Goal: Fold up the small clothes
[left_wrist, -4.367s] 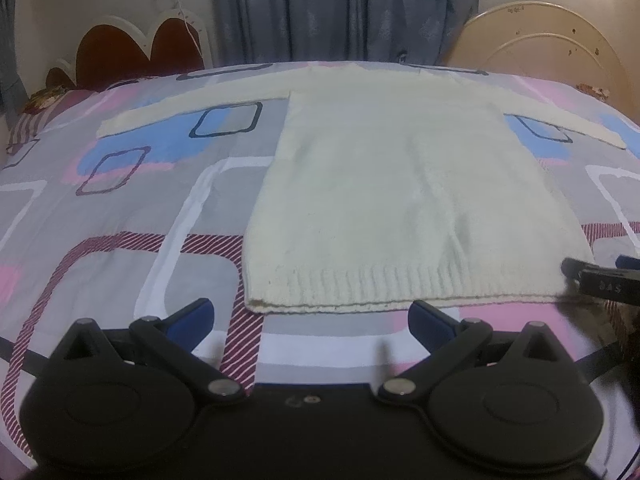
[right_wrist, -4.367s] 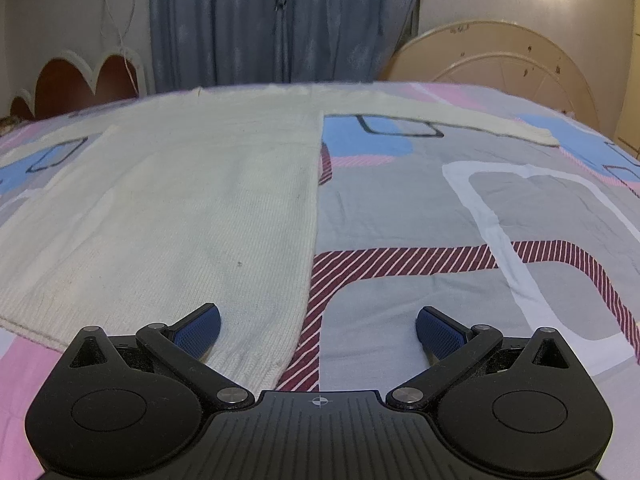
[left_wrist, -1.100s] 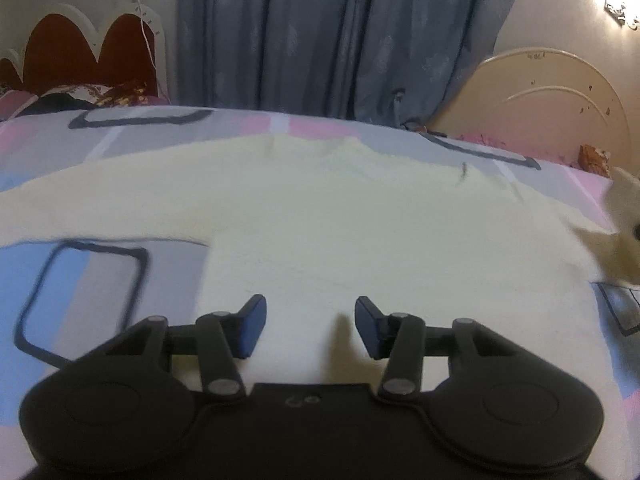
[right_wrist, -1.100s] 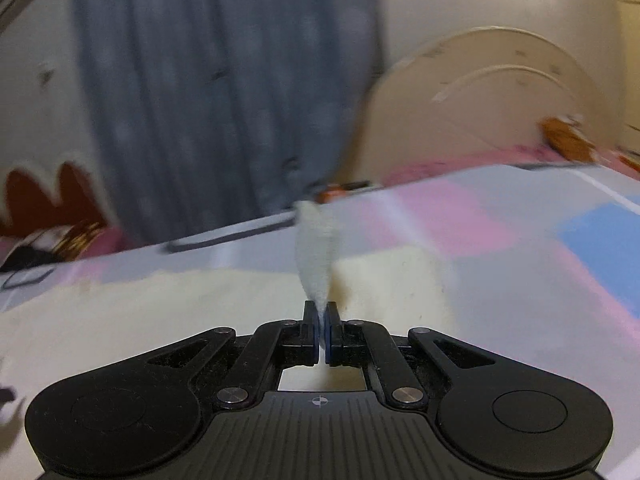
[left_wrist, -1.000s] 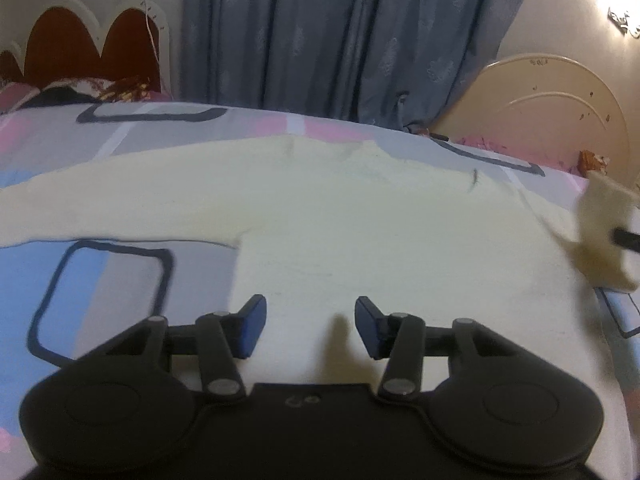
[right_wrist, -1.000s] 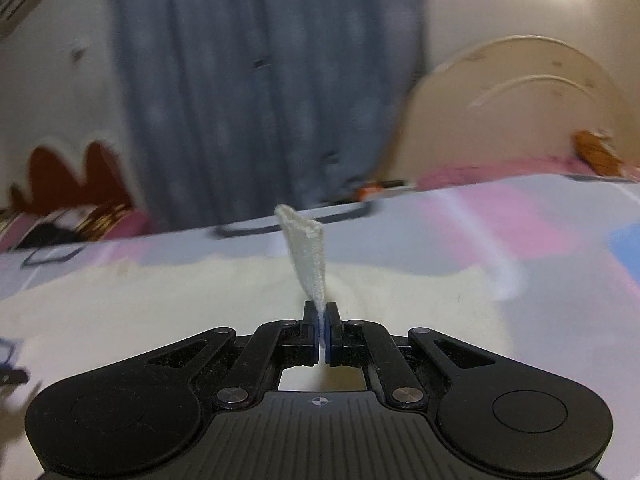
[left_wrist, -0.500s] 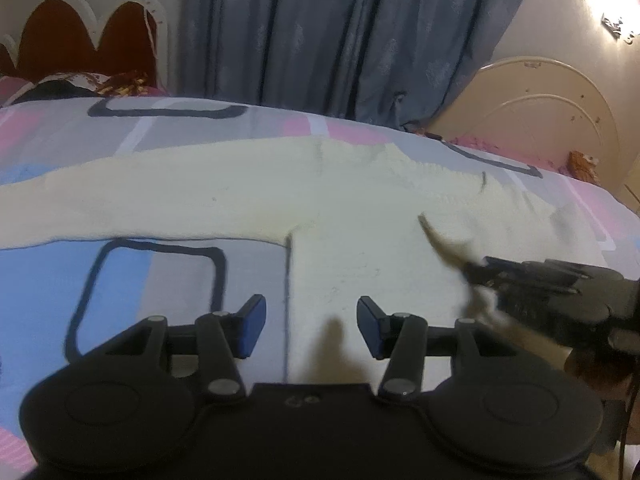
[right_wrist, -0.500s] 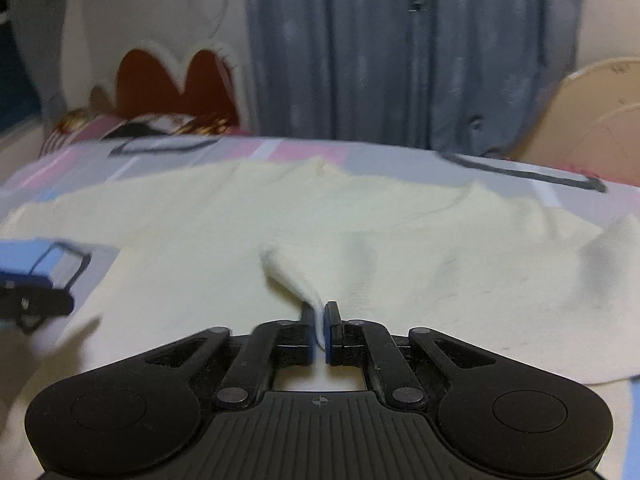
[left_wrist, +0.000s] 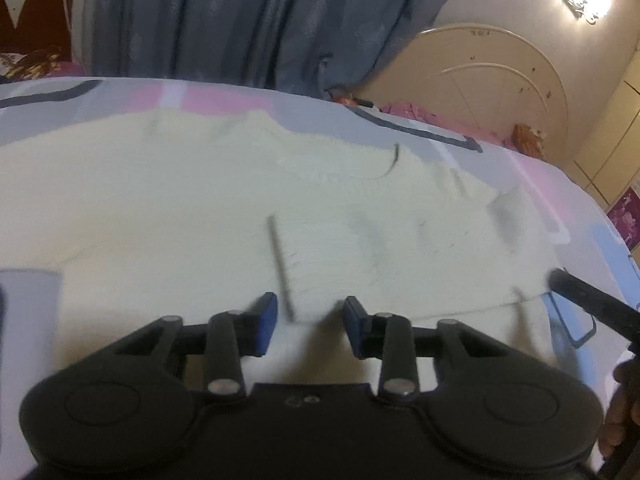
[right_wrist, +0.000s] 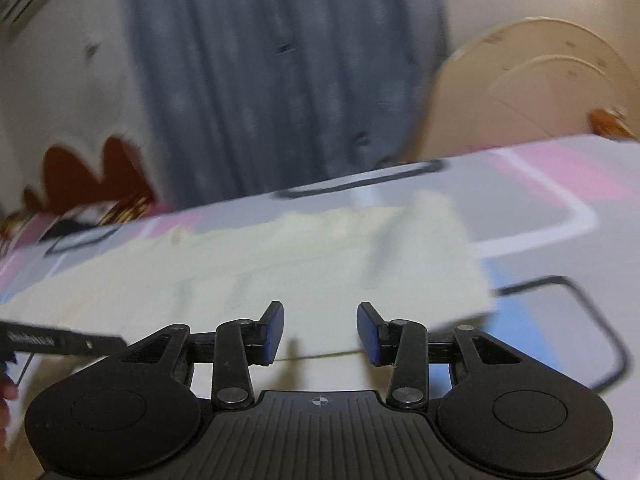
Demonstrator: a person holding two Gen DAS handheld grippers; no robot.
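A cream knitted sweater point(left_wrist: 192, 200) lies flat on the patterned bedspread point(left_wrist: 532, 184), neckline toward the curtain. Its right sleeve point(left_wrist: 420, 280) lies folded across the chest. My left gripper point(left_wrist: 311, 325) hovers low over the sleeve's end. Its jaws are closing, the blue pads are still apart, and no fabric is pinched between them. In the right wrist view the sweater point(right_wrist: 320, 256) fills the middle. My right gripper point(right_wrist: 321, 333) is just above it with its jaws opening, and the sleeve's edge lies loose below the pads. Each gripper shows at the edge of the other's view.
A blue-grey curtain point(left_wrist: 240, 20) hangs behind the bed. A red and white headboard point(left_wrist: 36, 20) stands at the left, a cream arched board point(left_wrist: 492, 84) at the right. A hand point(left_wrist: 620, 412) shows at the right edge. Bare bedspread point(right_wrist: 540, 220) lies right of the sweater.
The right gripper carried the pinched sleeve leftward over the sweater's body, lowered it and let go, and its jaws are now apart. The left gripper moved right over the sweater and its jaws have narrowed.
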